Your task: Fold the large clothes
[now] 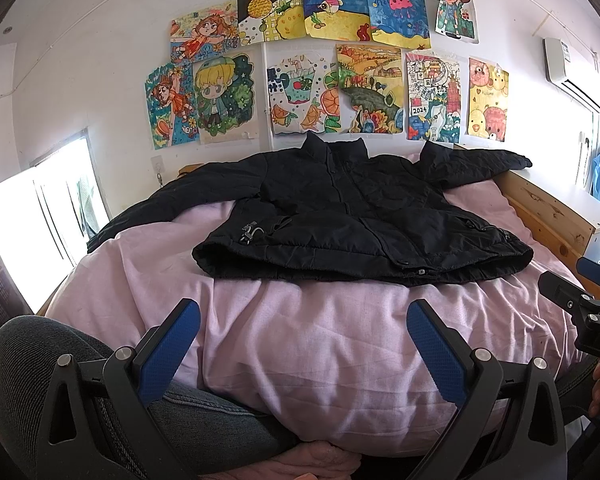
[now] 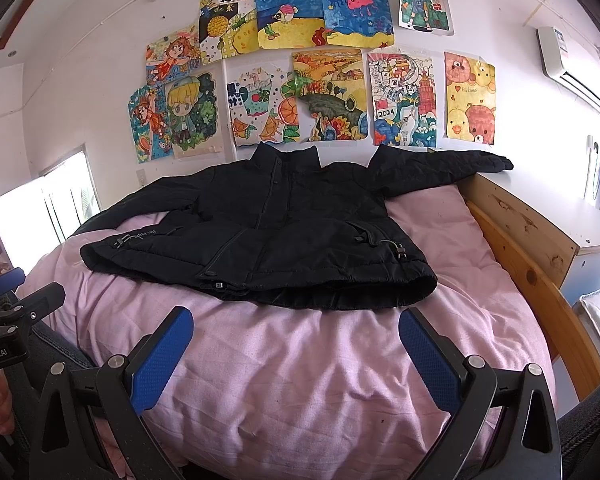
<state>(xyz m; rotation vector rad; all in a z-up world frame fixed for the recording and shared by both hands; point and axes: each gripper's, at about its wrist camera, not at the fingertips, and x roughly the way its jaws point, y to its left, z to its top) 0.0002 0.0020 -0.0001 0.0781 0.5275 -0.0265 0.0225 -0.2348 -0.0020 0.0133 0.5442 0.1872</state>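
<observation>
A black padded jacket lies front up and spread flat on the pink bedding, collar toward the wall, both sleeves stretched out sideways. It also shows in the right wrist view. My left gripper is open and empty, held over the bedding short of the jacket's hem. My right gripper is open and empty, just short of the hem. The right gripper shows at the right edge of the left wrist view; the left one shows at the left edge of the right wrist view.
A wooden bed frame runs along the right side, with a white cabinet beyond it. Children's drawings cover the wall behind the bed. A bright window is at the left. The person's knee in jeans is at the lower left.
</observation>
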